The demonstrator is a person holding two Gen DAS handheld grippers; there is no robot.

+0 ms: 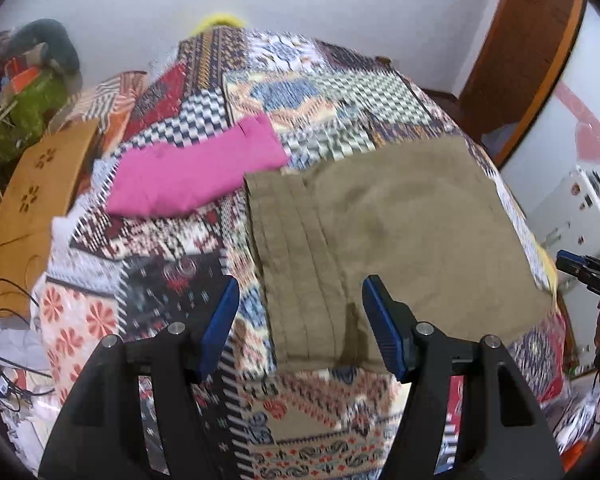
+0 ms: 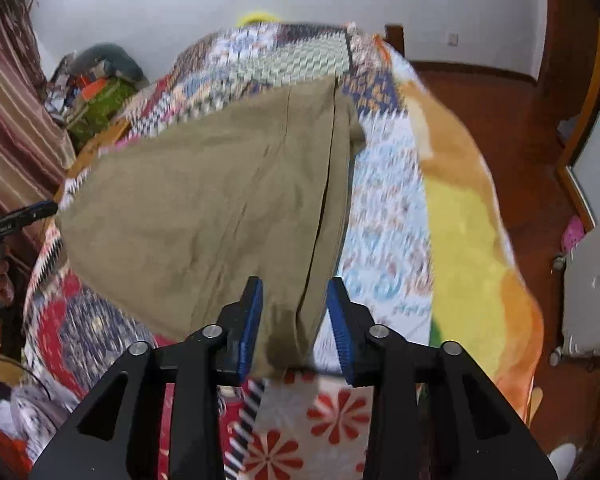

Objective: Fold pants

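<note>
Khaki pants lie folded flat on the patchwork quilt; they also show in the right wrist view. My left gripper is open, its blue pads either side of the pants' near left corner with its stacked hems. My right gripper is open, its pads straddling the pants' near right corner, where the layered edge runs away from me. Neither pad visibly pinches the cloth. Each gripper's tip shows at the edge of the other's view.
A folded pink garment lies on the quilt beyond the pants' left side. A brown cardboard box and a green bag sit off the bed's left. The bed's right edge, with a yellow-orange blanket, drops to a wooden floor.
</note>
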